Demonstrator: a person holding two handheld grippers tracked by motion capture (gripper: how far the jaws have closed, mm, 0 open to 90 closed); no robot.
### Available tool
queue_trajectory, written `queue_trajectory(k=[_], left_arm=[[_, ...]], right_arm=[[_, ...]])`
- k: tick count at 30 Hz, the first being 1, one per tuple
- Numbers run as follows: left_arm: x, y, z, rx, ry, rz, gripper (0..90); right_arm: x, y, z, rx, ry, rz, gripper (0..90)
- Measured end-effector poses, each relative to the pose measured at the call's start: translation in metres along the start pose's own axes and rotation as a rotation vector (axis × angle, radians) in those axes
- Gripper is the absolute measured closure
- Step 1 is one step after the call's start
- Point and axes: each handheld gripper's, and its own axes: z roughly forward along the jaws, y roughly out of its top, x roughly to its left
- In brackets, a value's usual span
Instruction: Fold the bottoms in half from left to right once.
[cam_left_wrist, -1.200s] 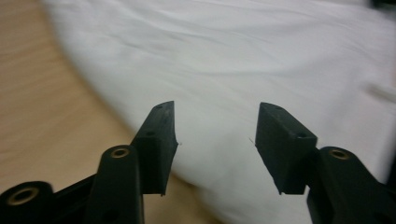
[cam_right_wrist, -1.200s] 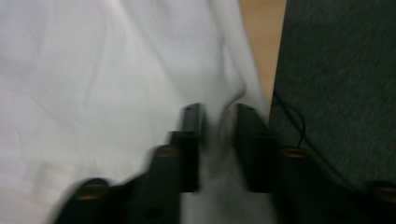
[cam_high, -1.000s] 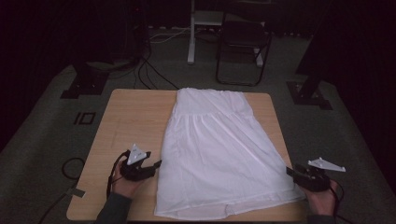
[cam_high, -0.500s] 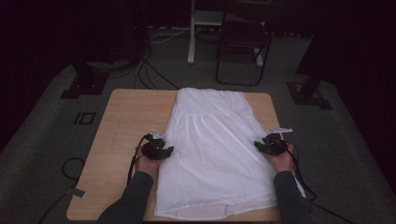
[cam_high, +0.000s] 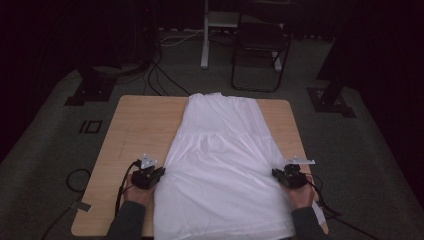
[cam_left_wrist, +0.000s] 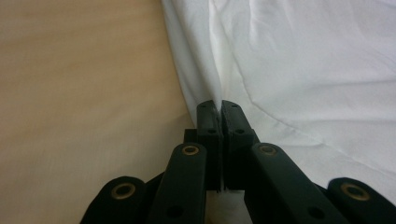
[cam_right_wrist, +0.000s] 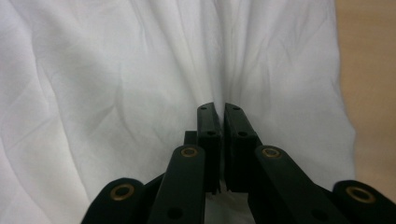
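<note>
high view puts your left gripper (cam_high: 161, 172) at the 9 o'clock edge of the white dress (cam_high: 225, 170) and your right gripper (cam_high: 276, 173) at its 3 o'clock edge, both down at the cloth on the wooden table (cam_high: 135, 125). your jaws have just been closing on both sides, and each pair now stands pressed together with a fold of white fabric pinched between: in the left gripper view (cam_left_wrist: 219, 109) the cloth rises in a thin ridge out of the jaws right at the dress's edge, and in the right gripper view (cam_right_wrist: 220, 112) creases fan away toward 12 o'clock from a bite taken a little inside the edge.

i'd judge the risks so: each pinch looks thin, so a quick lift could let the cloth slip out; you may have caught one layer and not both, which would open the dress as it rises; and uneven pulls could skew it.

the dress lies flat along the table's middle, narrow top at 12 o'clock, gathered seam across it, wide skirt toward you at 6 o'clock, softly wrinkled, hem at the near edge
</note>
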Motion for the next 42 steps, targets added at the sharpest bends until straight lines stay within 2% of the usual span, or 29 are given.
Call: queue_trajectory(k=[5, 8, 10, 12, 13, 15, 17, 20, 23, 27, 29, 30, 31, 32, 33, 34, 36, 38, 39, 40, 42], left_arm=[[-0.01, -0.031, -0.029, 0.017, -0.027, 0.005, 87.7], [-0.02, -0.042, -0.04, 0.031, -0.039, 0.022, 87.3], [-0.023, -0.043, -0.045, 0.016, -0.034, 0.04, 80.7], [-0.02, -0.04, -0.047, -0.026, -0.036, 0.025, 63.6], [-0.016, -0.035, -0.047, -0.052, -0.035, 0.006, 59.3], [-0.011, -0.026, -0.046, -0.087, -0.031, -0.005, 53.6], [-0.007, -0.016, -0.041, -0.104, -0.032, -0.005, 52.0], [-0.001, -0.003, -0.029, -0.117, -0.031, -0.012, 50.5], [0.0, 0.004, -0.018, -0.124, -0.037, -0.032, 49.9], [-0.006, 0.004, -0.012, -0.115, -0.039, -0.016, 48.8], [-0.007, 0.002, -0.011, -0.111, -0.039, -0.012, 47.3], [-0.007, 0.002, -0.01, -0.107, -0.041, -0.015, 47.1], [-0.007, 0.001, -0.009, -0.106, -0.043, -0.017, 47.0], [-0.007, 0.001, -0.009, -0.107, -0.046, -0.018, 46.8], [-0.007, 0.001, -0.009, -0.107, -0.046, -0.015, 46.7], [-0.008, 0.001, -0.009, -0.11, -0.048, -0.012, 46.4], [-0.008, 0.002, -0.01, -0.108, -0.045, -0.007, 46.4], [-0.007, 0.003, -0.01, -0.107, -0.038, -0.008, 45.9], [-0.007, 0.003, -0.01, -0.108, -0.04, -0.011, 45.9], [-0.007, 0.003, -0.011, -0.106, -0.041, -0.01, 45.8], [-0.008, 0.005, -0.01, -0.107, -0.038, -0.005, 45.3]], right_arm=[[0.02, -0.036, -0.029, 0.002, 0.025, 0.001, 86.5], [0.032, -0.051, -0.044, 0.022, 0.033, -0.023, 86.8], [0.035, -0.053, -0.049, 0.033, 0.055, -0.039, 80.5], [0.035, -0.047, -0.053, -0.014, 0.096, -0.068, 67.6], [0.035, -0.043, -0.054, -0.038, 0.097, -0.079, 61.6], [0.035, -0.024, -0.052, -0.086, 0.095, -0.107, 56.8], [0.036, -0.003, -0.043, -0.121, 0.093, -0.146, 56.2], [0.037, 0.027, -0.022, -0.113, 0.108, -0.161, 55.8], [0.041, 0.055, 0.006, -0.099, 0.118, -0.188, 55.9], [0.043, 0.078, 0.045, -0.033, 0.094, -0.198, 52.5], [0.042, 0.081, 0.058, 0.006, 0.086, -0.186, 49.8], [0.042, 0.082, 0.064, 0.03, 0.086, -0.187, 54.3], [0.041, 0.081, 0.069, 0.054, 0.098, -0.202, 69.6], [0.042, 0.081, 0.069, 0.058, 0.103, -0.218, 79.3], [0.045, 0.081, 0.065, 0.046, 0.077, -0.238, 87.3], [0.047, 0.082, 0.057, 0.015, 0.033, -0.244, 88.6], [0.049, 0.087, 0.032, -0.09, -0.005, -0.239, 89.1], [0.048, 0.093, 0.003, -0.18, -0.1, -0.27, 89.2], [0.043, 0.096, -0.012, -0.227, -0.132, -0.255, 89.2], [0.039, 0.097, -0.019, -0.242, -0.149, -0.243, 89.2], [0.023, 0.094, -0.019, -0.205, -0.193, -0.22, 89.1]])
